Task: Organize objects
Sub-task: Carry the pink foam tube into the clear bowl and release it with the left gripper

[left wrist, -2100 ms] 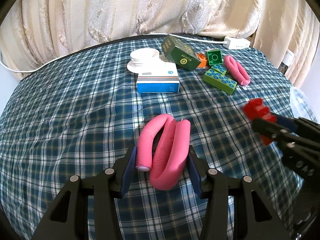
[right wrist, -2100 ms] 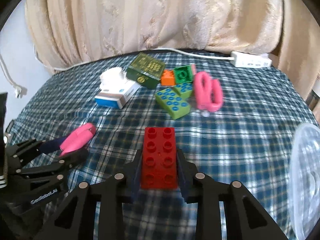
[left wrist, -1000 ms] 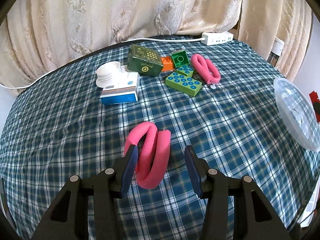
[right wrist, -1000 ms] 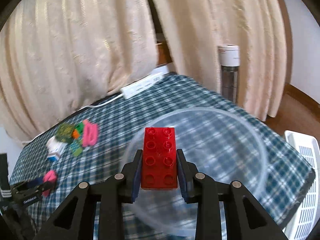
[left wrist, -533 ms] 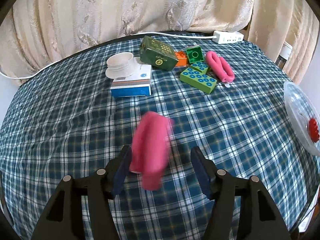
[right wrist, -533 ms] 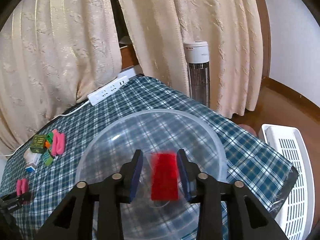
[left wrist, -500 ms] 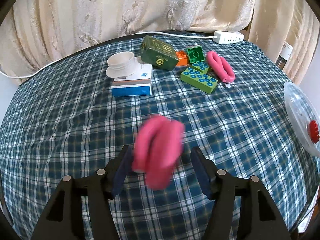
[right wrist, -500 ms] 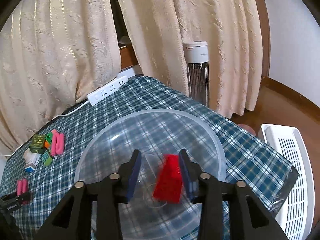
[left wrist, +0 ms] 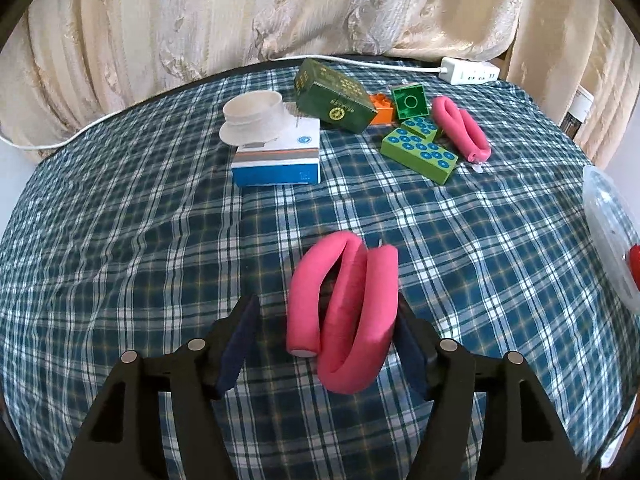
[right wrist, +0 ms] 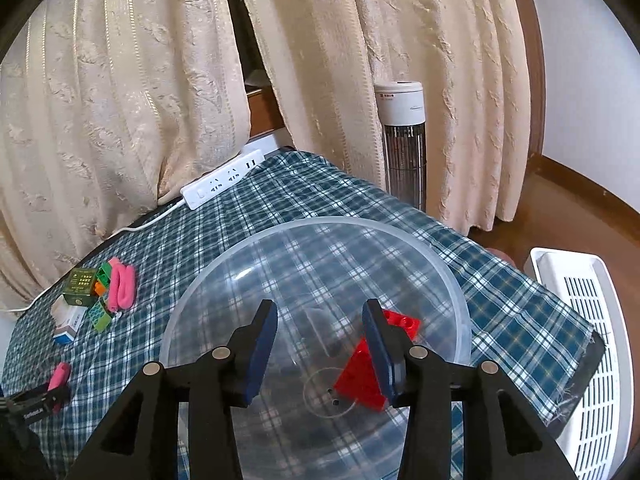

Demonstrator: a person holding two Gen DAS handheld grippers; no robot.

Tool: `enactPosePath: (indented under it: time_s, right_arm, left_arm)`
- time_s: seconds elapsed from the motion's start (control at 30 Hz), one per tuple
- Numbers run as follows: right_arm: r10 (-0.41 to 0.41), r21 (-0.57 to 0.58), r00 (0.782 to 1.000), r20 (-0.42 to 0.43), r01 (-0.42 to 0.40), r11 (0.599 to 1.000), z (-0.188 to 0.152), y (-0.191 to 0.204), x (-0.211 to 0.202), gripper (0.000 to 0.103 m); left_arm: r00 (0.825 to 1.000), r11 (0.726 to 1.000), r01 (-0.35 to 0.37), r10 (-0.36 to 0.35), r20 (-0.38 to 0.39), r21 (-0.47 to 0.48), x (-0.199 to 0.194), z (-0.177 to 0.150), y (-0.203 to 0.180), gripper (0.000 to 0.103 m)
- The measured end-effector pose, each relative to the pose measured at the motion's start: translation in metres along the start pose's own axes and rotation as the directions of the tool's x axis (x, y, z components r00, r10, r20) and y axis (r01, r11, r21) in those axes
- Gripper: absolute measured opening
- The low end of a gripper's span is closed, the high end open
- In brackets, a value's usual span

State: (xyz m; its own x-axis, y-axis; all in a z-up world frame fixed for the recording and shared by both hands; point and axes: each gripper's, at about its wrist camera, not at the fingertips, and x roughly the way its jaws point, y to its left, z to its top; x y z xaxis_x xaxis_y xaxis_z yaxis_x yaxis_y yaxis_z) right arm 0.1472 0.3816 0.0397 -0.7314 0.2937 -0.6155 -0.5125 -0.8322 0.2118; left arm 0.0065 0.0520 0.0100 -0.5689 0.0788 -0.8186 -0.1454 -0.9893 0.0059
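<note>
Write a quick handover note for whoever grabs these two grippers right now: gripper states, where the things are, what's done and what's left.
Left gripper: jaws opening, the folded pink foam roller lies between its fingers, leaning on one, no longer clamped.
Right gripper: open and empty over the clear plastic bowl.
Done: the red studded building brick lies in the bowl.
Left: the near pink roller, plus the pile at the table's far side: second pink foam roller, green studded bricks, orange brick, dark green box, blue-and-white box with a white cup on it.
</note>
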Motion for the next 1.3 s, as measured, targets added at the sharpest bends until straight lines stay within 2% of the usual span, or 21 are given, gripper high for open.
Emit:
enactPosePath:
  time_s: [0.03,0.13,0.33,0.6,0.83,1.07,1.3]
  right_arm:
    - [0.001,0.000,1.000,0.001,-0.001,1.000,0.000,0.000,0.000,0.047]
    - [0.005,0.002,1.000,0.007,-0.005,1.000,0.000,0.001,-0.002,0.047]
    - [0.015,0.007,1.000,0.016,-0.015,1.000,0.000,-0.002,-0.005,0.047]
    - [0.017,0.040,0.999,0.043,-0.019,0.999,0.002,-0.021,-0.013,0.047]
    - [0.013,0.053,0.998,0.057,-0.016,0.998,0.001,-0.038,-0.020,0.047]
    - [0.000,0.076,0.998,0.069,-0.005,0.997,0.001,-0.057,-0.024,0.047]
    - [-0.016,0.080,0.996,0.091,0.009,0.997,0.004,-0.067,-0.027,0.047]
  left_arm:
    - [1.000,1.000,-0.002,0.002,0.004,0.006,0.000,0.000,-0.001,0.065]
    - [1.000,1.000,0.027,-0.027,0.006,0.016,-0.002,0.000,-0.005,0.049]
    - [1.000,1.000,0.022,-0.022,0.005,0.020,-0.005,0.002,-0.013,0.047]
    - [0.996,0.990,0.071,-0.078,0.051,0.121,-0.026,0.016,-0.061,0.047]
    - [0.982,0.959,0.149,-0.172,0.079,0.239,-0.040,0.036,-0.123,0.047]
    - [0.962,0.919,0.236,-0.266,0.055,0.317,-0.044,0.050,-0.184,0.047]
    - [0.945,0.877,0.283,-0.324,0.044,0.389,-0.046,0.059,-0.232,0.047]
